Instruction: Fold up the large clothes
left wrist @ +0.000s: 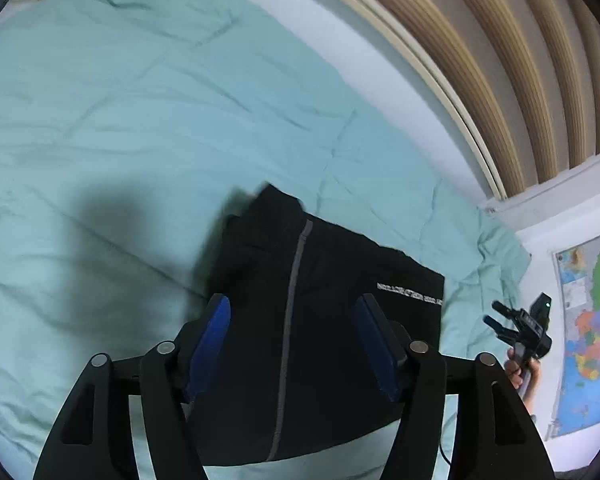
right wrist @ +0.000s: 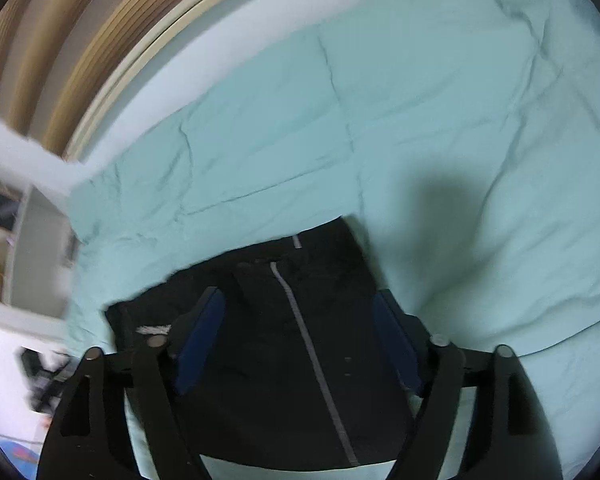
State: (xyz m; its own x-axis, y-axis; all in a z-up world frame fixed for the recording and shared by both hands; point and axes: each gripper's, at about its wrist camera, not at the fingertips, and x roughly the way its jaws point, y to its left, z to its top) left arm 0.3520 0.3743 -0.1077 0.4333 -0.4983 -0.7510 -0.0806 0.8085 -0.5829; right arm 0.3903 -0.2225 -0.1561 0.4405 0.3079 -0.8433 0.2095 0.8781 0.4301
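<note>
Here, your left gripper [left wrist: 292,344] and right gripper [right wrist: 300,344] both hang with jaws wide and empty above the folded black zip-front jacket [left wrist: 320,320], which lies on the pale mint-green quilted bedspread [left wrist: 140,120].

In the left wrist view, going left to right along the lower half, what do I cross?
Light green bedspread → black jacket, seen between the open left gripper → right gripper, held up in the person's hand → colored wall map.
</note>
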